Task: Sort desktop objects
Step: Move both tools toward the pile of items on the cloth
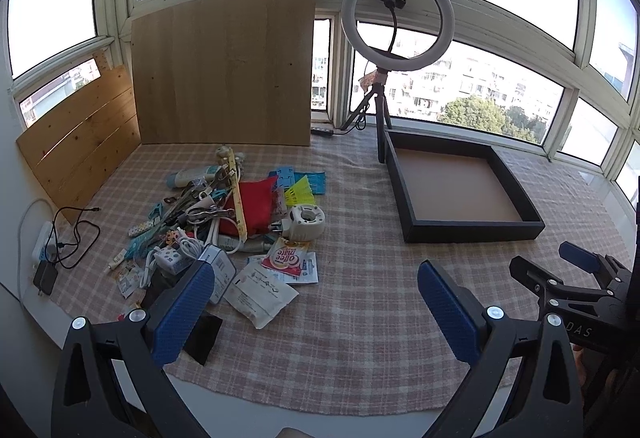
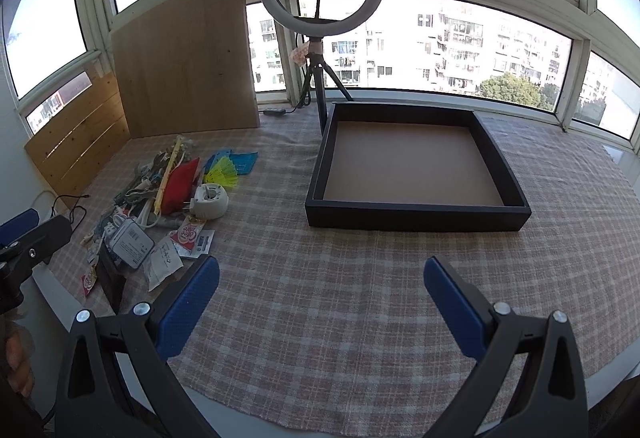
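Both hand-held grippers hang spread and empty above the near edge of the checked cloth on the surface: the left hand-held gripper [image 1: 316,302] with its blue pads wide apart, the right hand-held gripper [image 2: 322,302] the same, neither touching anything. Nothing is carried, so this is a moment between grasps; the scene fits a sort with the whole heap yet to go, or equally 1 in which the tray was filled and cleared again, and the pictures do not settle which

The clutter pile [image 1: 224,222] lies on the left half of the cloth, ahead and to the left of the left hand-held gripper. Its left pad overlaps a white boxed pack in the view, though whether it touches cannot be told. Nearest lie a white sachet [image 1: 262,292], a Coffee-mate packet [image 1: 286,258] and a white round plug-in device [image 1: 306,222]; further back sit a red pouch [image 1: 256,208], a yellow comb-like piece [image 1: 299,192], cables, clips and a bottle, all tangled together. The black tray [image 2: 416,216] with a bare brown floor stands well apart to the right, ahead of the right hand-held gripper, and holds nothing

A next pick would call for lowering onto 1 loose item at the pile's near edge; flat sachets lying flush on cloth look hard to pinch, so the bulkier plug-in device seems the easier grasp. The tangled cables further in could drag neighbours along
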The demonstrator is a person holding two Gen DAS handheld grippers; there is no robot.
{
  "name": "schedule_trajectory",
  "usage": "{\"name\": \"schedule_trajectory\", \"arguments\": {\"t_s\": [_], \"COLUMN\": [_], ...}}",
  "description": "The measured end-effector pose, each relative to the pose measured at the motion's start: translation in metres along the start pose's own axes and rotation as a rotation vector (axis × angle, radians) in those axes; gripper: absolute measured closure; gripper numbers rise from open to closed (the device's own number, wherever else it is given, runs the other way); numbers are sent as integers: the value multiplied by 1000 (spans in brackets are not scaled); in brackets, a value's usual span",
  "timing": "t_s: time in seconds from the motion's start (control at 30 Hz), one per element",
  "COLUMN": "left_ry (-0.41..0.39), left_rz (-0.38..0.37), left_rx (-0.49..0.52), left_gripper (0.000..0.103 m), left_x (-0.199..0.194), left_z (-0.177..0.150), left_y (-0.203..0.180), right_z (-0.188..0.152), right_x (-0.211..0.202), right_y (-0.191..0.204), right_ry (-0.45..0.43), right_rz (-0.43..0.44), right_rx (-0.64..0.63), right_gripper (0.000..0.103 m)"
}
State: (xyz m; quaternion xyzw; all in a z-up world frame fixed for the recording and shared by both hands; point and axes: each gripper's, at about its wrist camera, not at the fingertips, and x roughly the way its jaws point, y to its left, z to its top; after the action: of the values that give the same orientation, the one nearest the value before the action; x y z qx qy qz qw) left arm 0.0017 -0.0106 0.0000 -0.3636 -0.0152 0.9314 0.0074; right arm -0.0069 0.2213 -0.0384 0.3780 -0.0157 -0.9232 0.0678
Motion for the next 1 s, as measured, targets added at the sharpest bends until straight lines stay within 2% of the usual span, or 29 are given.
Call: {"name": "schedule_trajectory", "arguments": {"t_s": [0.53,0.63,0.83,1.0], "left_ry": [43,55,89,124], "left_rz": [265,293,286,216], "left_rx": [-167,-200,-175,-114], "left_gripper": [1,2,5,9], "left_x": [-7,-12,-9,16], "left_z": [-26,-30,-32,-23], "left_y": [91,108,125,133], "right_z": [7,11,22,41], "right_x": [22,29,43,64], "right_y": [23,28,43,56], "right_ry": [10,17,18,45], "right_rz": [123,149,185,202], "right_rx": [-79,-94,-136,-166], "right_gripper": [0,0,0,0]}}
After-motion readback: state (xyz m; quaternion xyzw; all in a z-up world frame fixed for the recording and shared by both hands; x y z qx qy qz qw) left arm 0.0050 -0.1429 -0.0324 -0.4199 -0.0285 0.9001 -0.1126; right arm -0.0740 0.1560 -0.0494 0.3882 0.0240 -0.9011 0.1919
